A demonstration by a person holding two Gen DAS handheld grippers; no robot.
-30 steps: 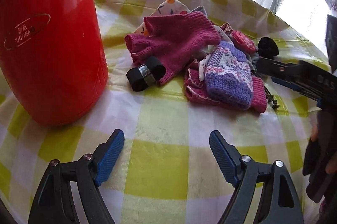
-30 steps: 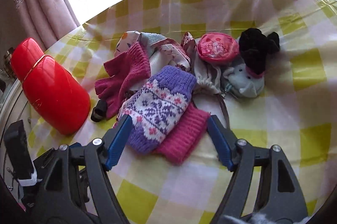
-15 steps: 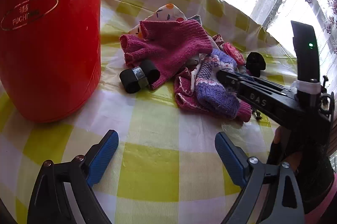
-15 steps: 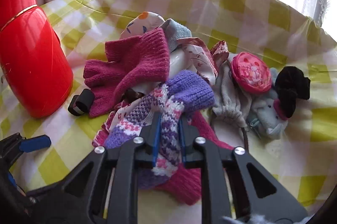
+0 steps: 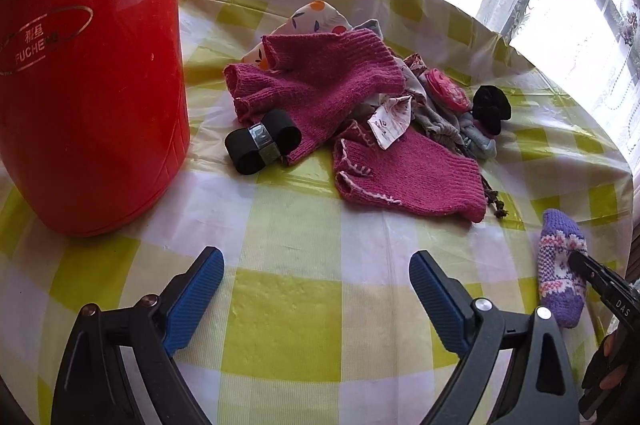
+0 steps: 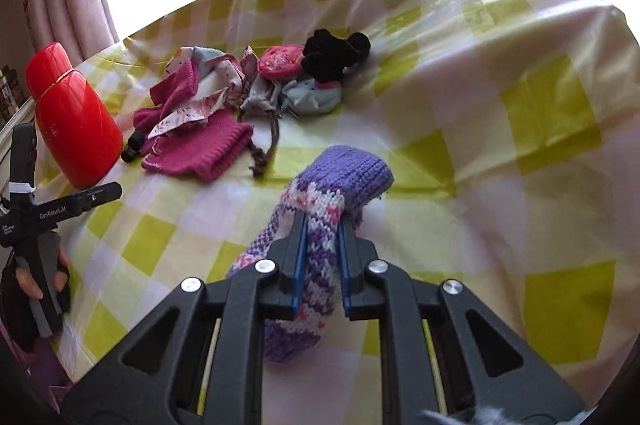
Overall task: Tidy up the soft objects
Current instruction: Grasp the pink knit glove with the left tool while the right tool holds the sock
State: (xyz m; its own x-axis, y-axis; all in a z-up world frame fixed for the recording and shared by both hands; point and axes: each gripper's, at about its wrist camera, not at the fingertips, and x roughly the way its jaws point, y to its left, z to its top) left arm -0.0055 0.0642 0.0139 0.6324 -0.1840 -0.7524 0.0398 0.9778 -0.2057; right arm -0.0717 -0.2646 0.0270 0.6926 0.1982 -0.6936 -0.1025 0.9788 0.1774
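Note:
My right gripper (image 6: pixel 322 221) is shut on a purple patterned knit mitten (image 6: pixel 344 177), held up over the checked tablecloth, away from the pile. In the left wrist view that mitten (image 5: pixel 560 265) hangs at the far right edge. My left gripper (image 5: pixel 316 265) stands open over bare cloth with nothing between its fingers. Ahead of it lies the pile: a magenta knit glove (image 5: pixel 320 81), a second magenta glove (image 5: pixel 412 173), a black rolled band (image 5: pixel 260 141), a printed cloth (image 5: pixel 390 119), a pink round pouch (image 5: pixel 446 91) and a black scrunchie (image 5: pixel 490 107).
A tall red thermos (image 5: pixel 88 73) stands at the left, close to the pile. The round table (image 6: pixel 520 153) wears a yellow and white checked cloth. Curtains and a bright window lie behind. A person's gloved hand (image 6: pixel 36 281) holds the left gripper's handle.
My right gripper closed on the purple mitten, lifted it off the magenta glove and carried it away to the right. The left gripper stayed in place, open.

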